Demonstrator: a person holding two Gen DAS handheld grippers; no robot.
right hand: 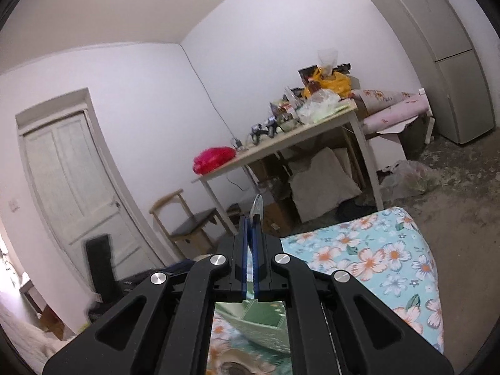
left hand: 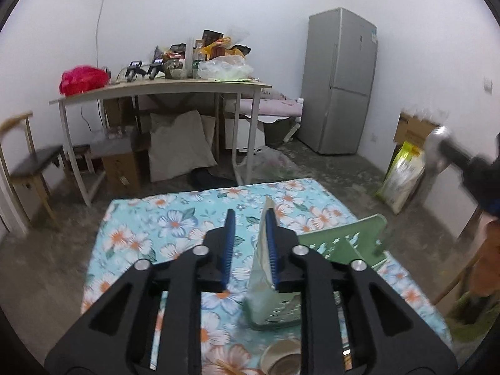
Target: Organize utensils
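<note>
Floor lies bare past the far edge of the floral tablecloth (left hand: 175,222), with the cluttered table (left hand: 162,89) and fridge (left hand: 340,81) well beyond. My left gripper (left hand: 250,234) has its jaws parted, the pale green grater (left hand: 265,284) leaning on the right pad. Just beside it stands the green perforated basket (left hand: 340,243); its contents are hidden. My right gripper (right hand: 251,243) is clamped on a metal utensil (right hand: 257,207).

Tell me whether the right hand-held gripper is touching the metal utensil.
Touching. The right wrist view shows the right hand-held gripper shut on the metal utensil, whose tip pokes out past its blue pads.
</note>
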